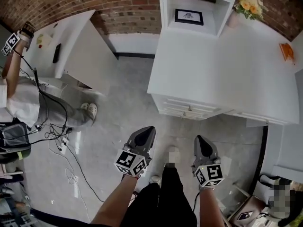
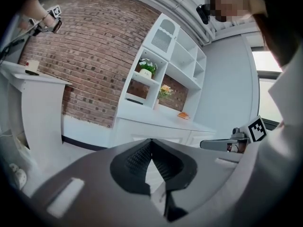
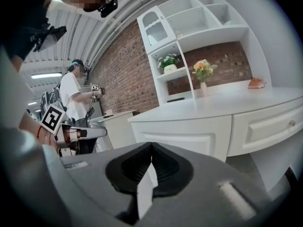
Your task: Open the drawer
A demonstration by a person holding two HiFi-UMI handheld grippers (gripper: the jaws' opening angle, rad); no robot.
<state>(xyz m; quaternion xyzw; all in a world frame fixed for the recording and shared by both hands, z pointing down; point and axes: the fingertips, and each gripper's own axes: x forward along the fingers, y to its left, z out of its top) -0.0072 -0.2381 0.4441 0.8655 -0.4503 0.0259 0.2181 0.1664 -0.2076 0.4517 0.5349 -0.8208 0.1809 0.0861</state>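
The white cabinet (image 1: pixel 227 74) stands ahead of me, and its stacked drawers (image 1: pixel 188 109) with small knobs face me on the near side. Both grippers hang over the grey floor, short of the cabinet and apart from it. My left gripper (image 1: pixel 144 135) is shut with nothing between its jaws; from its own camera the fingertips (image 2: pixel 151 142) meet in front of the cabinet front (image 2: pixel 158 135). My right gripper (image 1: pixel 202 144) is also shut and empty. In the right gripper view, its tips (image 3: pixel 151 145) point at the cabinet, and a drawer front (image 3: pixel 267 126) with a knob (image 3: pixel 292 123) lies to the right.
A person (image 1: pixel 19 98) works at a white counter (image 1: pixel 71 46) on the left, with cables (image 1: pixel 66 150) trailing over the floor. A shelf unit (image 1: pixel 196 8) with a framed picture, flowers (image 1: pixel 250 4) and an orange object (image 1: pixel 287 51) sit on the cabinet top. My legs show below.
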